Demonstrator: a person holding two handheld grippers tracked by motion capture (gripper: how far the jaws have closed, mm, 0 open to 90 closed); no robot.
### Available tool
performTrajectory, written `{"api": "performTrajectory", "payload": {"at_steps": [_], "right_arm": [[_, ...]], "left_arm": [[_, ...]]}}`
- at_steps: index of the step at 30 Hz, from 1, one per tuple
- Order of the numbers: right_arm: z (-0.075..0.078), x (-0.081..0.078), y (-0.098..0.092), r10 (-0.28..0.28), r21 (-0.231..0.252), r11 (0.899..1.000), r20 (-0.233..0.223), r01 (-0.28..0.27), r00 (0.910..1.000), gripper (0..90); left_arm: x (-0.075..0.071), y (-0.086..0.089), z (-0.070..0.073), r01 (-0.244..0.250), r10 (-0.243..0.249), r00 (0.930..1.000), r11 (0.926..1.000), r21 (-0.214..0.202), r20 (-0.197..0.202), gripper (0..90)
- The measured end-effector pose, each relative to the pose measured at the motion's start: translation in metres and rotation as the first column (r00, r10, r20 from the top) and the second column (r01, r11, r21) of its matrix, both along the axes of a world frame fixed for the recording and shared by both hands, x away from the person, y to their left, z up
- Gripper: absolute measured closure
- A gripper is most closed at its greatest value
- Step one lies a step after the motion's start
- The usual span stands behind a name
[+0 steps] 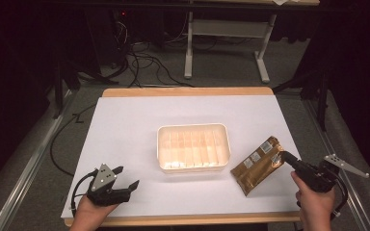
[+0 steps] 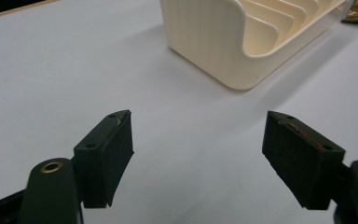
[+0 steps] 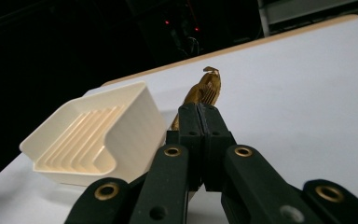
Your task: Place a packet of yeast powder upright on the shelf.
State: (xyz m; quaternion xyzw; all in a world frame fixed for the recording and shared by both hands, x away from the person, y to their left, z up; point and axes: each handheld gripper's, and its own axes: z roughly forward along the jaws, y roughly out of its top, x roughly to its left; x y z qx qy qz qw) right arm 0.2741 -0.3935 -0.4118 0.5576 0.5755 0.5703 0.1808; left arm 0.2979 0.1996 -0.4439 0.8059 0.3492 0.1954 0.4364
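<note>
since the white worktop (image 1: 125, 125) carries a cream ribbed tray (image 1: 193, 128) at its middle, the gold packet (image 1: 257, 163) lies just right of it, long axis slanting away to the right. the right hand-held gripper (image 1: 285, 156) is clamped on the packet's far corner; the left hand-held gripper (image 1: 125, 178) rests apart, farther off.

The right gripper (image 3: 200, 109) is pinching a thin golden-brown foil packet (image 3: 206, 86) edge-on between its pressed-together black jaws; the packet is sticking out beyond their tips; a cream ribbed plastic tray (image 3: 98, 135) is sitting just left of them on the white tabletop (image 3: 303, 93).
</note>
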Motion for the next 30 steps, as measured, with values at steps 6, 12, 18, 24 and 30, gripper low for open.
{"api": "performTrajectory", "payload": {"at_steps": [6, 12, 18, 24, 30], "right_arm": [[0.011, -0.004, 0.014, 0.015, -0.037, 0.999, 0.054, -0.013, 0.9984, 90.0], [0.025, -0.005, 0.027, 0.022, -0.078, 0.997, 0.119, -0.013, 0.9927, 90.0], [0.037, -0.004, 0.037, 0.011, -0.148, 0.989, 0.176, 0.015, 0.9843, 90.0], [0.032, 0.000, 0.038, 0.013, -0.190, 0.982, 0.163, 0.019, 0.9866, 90.0], [0.029, -0.004, 0.037, 0.009, -0.191, 0.981, 0.161, 0.022, 0.9869, 89.2]], "left_arm": [[0.000, 0.000, 0.000, 0.000, 0.000, 1.0000, 1.0000, 0.001, -0.001, 24.8], [0.001, 0.001, 0.000, -0.003, 0.003, 1.0000, 1.0000, 0.000, -0.001, 24.8], [0.001, 0.001, -0.001, -0.003, 0.003, 1.0000, 1.0000, 0.001, -0.003, 24.8], [0.001, 0.000, -0.001, -0.002, 0.002, 1.0000, 1.0000, 0.002, -0.004, 24.8], [0.001, 0.001, 0.000, -0.002, 0.002, 1.0000, 1.0000, 0.002, -0.002, 24.8]]}}
